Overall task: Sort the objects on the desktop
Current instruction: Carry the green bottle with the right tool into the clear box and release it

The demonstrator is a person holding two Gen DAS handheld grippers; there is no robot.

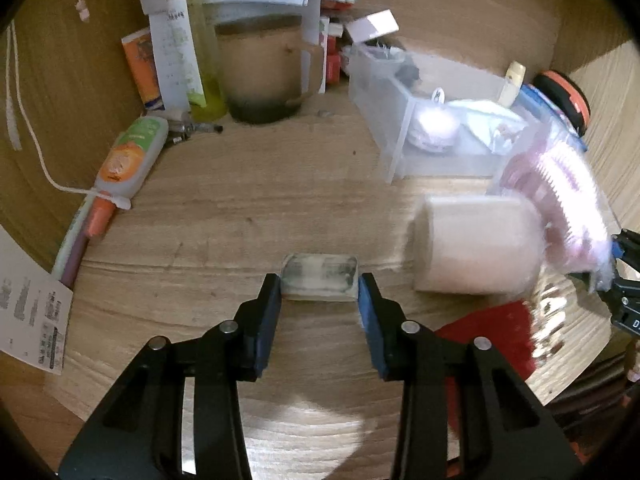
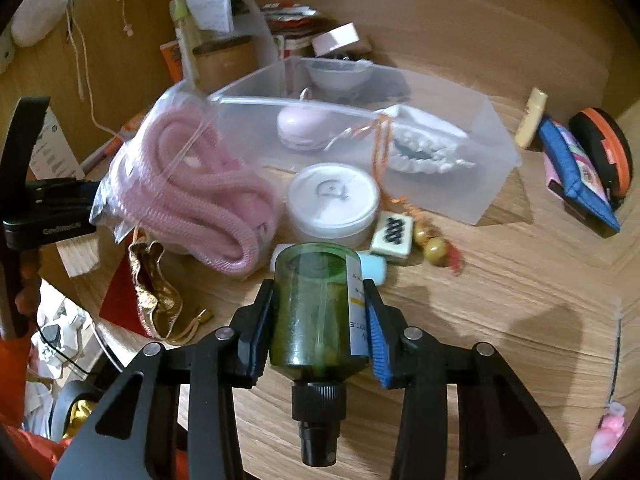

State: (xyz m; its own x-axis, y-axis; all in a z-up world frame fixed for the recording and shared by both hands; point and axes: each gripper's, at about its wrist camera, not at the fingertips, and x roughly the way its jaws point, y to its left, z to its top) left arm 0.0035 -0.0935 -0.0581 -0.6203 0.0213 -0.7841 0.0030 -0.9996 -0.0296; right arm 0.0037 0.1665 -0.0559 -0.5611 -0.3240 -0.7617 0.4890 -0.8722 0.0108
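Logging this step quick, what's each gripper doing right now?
Left gripper: closed on a small pale block.
Right gripper: closed on a green spray bottle.

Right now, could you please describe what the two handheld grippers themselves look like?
Both match. The left gripper and the right gripper each have black angular linkage arms with triangular cut-outs, round silver pivot pins, and blue pads lining the inner faces of the fingers. No cables or sleeves are visible on them.

Home desk nook, wooden desktop (image 1: 224,208), cluttered toiletries, clear storage bin (image 2: 492,160), receipts (image 1: 32,320)
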